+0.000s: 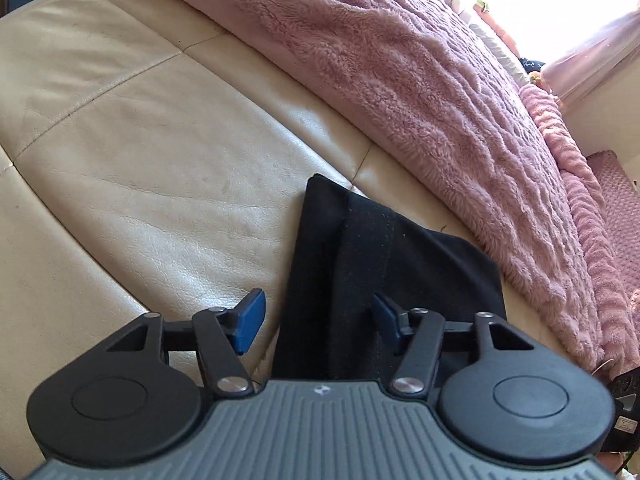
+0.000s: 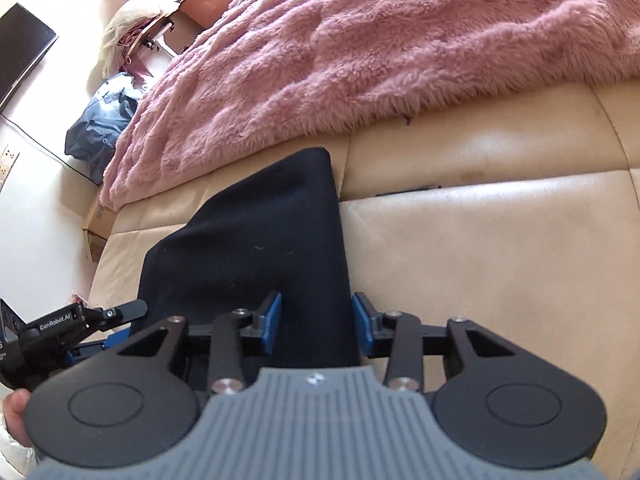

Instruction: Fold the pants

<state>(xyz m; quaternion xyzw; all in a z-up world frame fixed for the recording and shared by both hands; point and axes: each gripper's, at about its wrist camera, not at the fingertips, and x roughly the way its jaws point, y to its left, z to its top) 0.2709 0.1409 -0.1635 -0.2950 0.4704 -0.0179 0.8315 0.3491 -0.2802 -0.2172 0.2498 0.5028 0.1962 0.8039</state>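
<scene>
Dark pants [image 1: 360,272] on cream sofa [image 1: 140,160], already a narrow folded strip, long axis running straight ahead of both tools toward pink blanket [image 1: 420,80]. Near end between pads of both. Left gripper [image 1: 318,326]: spread wide, cloth nearer its right pad, nothing pinched. Right gripper [image 2: 316,328]: pads apart w/ strip between, seemingly not clamped. Both abt equally near.

Left view: seam and layered edge down strip; far end just short of blanket. Right view: smooth top face, left tool [image 2: 80,320] at strip's left side, TV [image 2: 20,48] on floor side.
</scene>
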